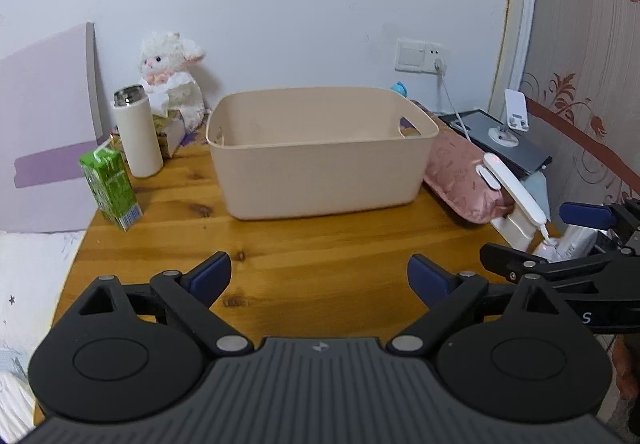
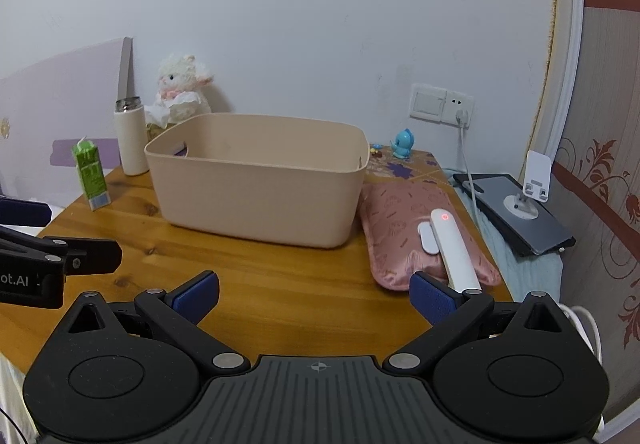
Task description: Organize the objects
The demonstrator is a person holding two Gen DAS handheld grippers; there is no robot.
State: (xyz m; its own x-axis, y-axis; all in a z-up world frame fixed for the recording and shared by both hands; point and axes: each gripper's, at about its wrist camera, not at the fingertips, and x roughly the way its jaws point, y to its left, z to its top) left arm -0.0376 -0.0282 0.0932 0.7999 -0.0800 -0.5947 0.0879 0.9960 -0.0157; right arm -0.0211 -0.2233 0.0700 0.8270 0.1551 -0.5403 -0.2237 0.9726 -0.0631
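A beige plastic bin (image 1: pixel 320 151) stands in the middle of the wooden table (image 1: pixel 300 244); it also shows in the right wrist view (image 2: pixel 260 179), and no contents are visible. A green drink carton (image 1: pixel 110 183) (image 2: pixel 91 175) and a white thermos (image 1: pixel 136 131) (image 2: pixel 130 137) stand left of it. A pink hot-water bag (image 1: pixel 460 179) (image 2: pixel 416 236) with a white charger (image 2: pixel 454 248) lies to its right. My left gripper (image 1: pixel 319 278) is open and empty over the near table. My right gripper (image 2: pixel 314 298) is open and empty, its right finger near the pink bag.
A white plush lamb (image 1: pixel 172 75) and a tissue box (image 1: pixel 170 127) sit at the back left. A small blue figurine (image 2: pixel 402 143) stands behind the bin. A dark tablet with a white phone stand (image 2: pixel 524 203) lies right of the table. A wall socket with cable (image 2: pixel 460 111) is behind.
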